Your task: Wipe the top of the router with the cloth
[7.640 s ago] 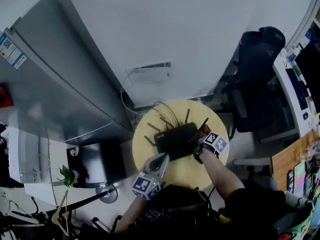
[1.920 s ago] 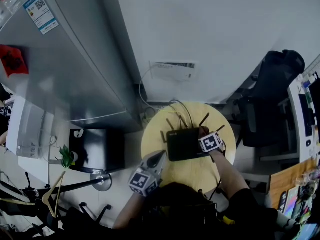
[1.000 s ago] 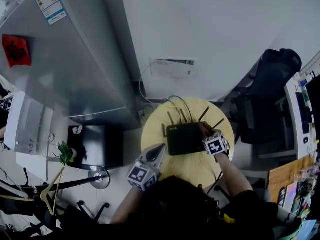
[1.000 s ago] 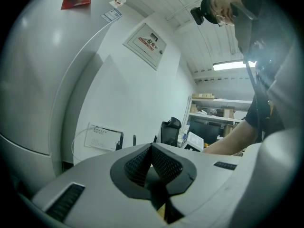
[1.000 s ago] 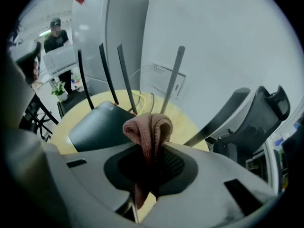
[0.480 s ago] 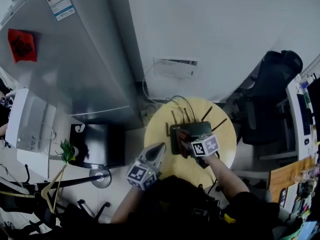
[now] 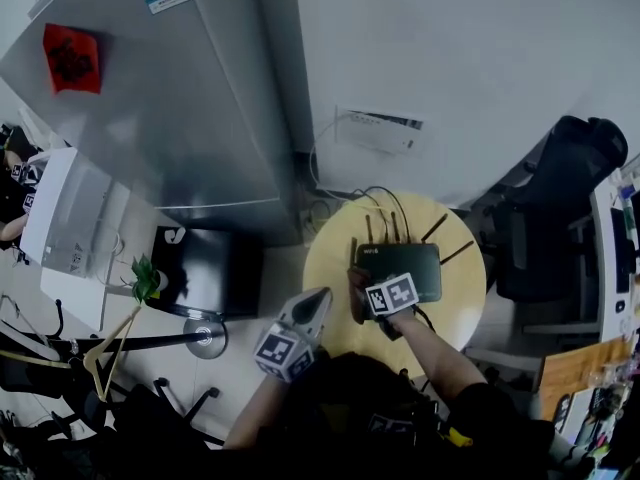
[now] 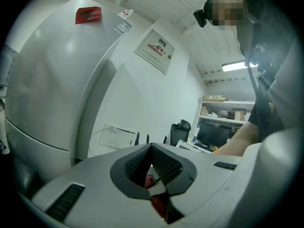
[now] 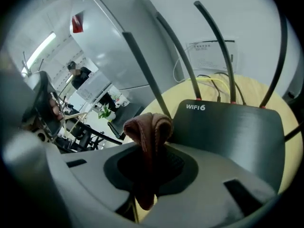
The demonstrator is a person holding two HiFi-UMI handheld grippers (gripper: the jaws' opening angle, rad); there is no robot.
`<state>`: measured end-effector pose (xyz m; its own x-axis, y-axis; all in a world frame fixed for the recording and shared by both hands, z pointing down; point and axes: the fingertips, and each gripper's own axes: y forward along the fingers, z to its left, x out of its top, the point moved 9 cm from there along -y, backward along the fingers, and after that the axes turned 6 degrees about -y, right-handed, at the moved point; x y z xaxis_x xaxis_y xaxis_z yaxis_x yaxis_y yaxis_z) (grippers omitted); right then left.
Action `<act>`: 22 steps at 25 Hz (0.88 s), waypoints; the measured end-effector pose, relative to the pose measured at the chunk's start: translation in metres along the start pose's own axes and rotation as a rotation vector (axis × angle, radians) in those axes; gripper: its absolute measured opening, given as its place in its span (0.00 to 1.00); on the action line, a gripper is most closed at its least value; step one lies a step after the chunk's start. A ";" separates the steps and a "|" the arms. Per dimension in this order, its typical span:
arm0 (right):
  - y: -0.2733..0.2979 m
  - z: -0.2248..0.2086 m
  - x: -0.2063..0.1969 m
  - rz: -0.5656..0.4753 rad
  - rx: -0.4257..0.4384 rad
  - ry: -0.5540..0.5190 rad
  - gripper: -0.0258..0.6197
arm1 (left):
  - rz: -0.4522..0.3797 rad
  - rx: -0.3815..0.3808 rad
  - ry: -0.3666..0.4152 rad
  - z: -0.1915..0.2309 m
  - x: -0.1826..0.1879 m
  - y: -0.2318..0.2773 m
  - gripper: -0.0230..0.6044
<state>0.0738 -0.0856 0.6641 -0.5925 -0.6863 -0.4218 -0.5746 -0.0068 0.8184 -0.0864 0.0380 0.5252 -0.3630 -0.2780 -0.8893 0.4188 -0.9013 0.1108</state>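
Router: flat on the round table, a little toward 12 o'clock of centre, antennas standing along its 12 o'clock edge. Cloth: brown and bunched, clamped in your right gripper, with a fold poking out past the jaws at the router's 9 o'clock edge. Whether it touches the top cannot be told. Your left gripper: held just off the table's 8 o'clock rim, jaws together at the tips, nothing between them. Grey fridge at 10 o'clock of the table. Office chair at 3 o'clock.
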 end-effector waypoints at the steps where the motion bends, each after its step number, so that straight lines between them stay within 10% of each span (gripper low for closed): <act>1: 0.002 -0.002 -0.001 0.015 -0.023 -0.011 0.14 | 0.001 0.002 -0.001 0.000 -0.001 -0.001 0.04; 12: -0.008 -0.010 -0.002 0.043 -0.190 -0.207 0.14 | 0.012 -0.033 0.005 -0.013 -0.003 0.008 0.04; 22: -0.032 -0.054 -0.033 0.087 -0.275 -0.113 0.14 | 0.047 -0.111 0.038 -0.022 -0.006 0.033 0.04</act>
<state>0.1423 -0.1025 0.6729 -0.7003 -0.6082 -0.3738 -0.3540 -0.1588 0.9217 -0.0526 0.0175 0.5242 -0.3103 -0.3044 -0.9006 0.5249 -0.8447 0.1046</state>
